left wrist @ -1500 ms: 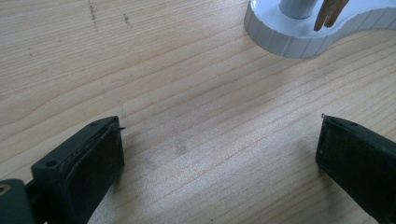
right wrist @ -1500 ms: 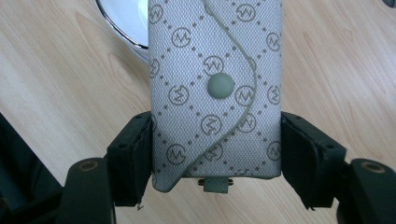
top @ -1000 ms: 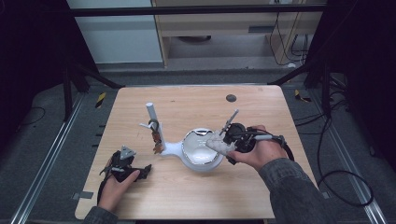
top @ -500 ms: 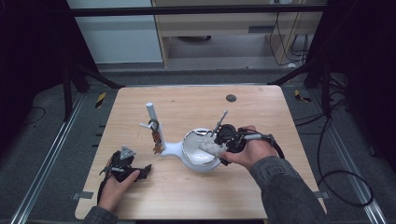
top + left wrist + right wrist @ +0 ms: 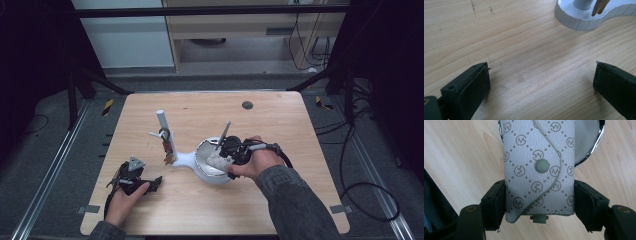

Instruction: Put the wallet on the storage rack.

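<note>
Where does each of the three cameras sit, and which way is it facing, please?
High view: above the person's side, facing forward and down on the wooden table; both forearms, left gripper, right gripper.
Left gripper view: on that gripper, facing tabletop between open jaws; white stand.
Right gripper view: looking down along jaws clamping a monogrammed pouch over the chrome dish.
Shared: stand, pouch.

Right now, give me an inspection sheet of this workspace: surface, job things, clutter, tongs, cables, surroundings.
Surface: wooden table, a dark round spot near the far edge.
Job things: white stand with an upright post, joined to a shiny dish; patterned pouch with a snap button, over the dish.
Clutter: nothing seen.
Tongs: left tongs open over bare wood; right tongs shut on the pouch's sides.
Cables: black cable trails from the right tongs; more hang at the far right.
Surroundings: dark floor, metal rails, cabinet behind.
</note>
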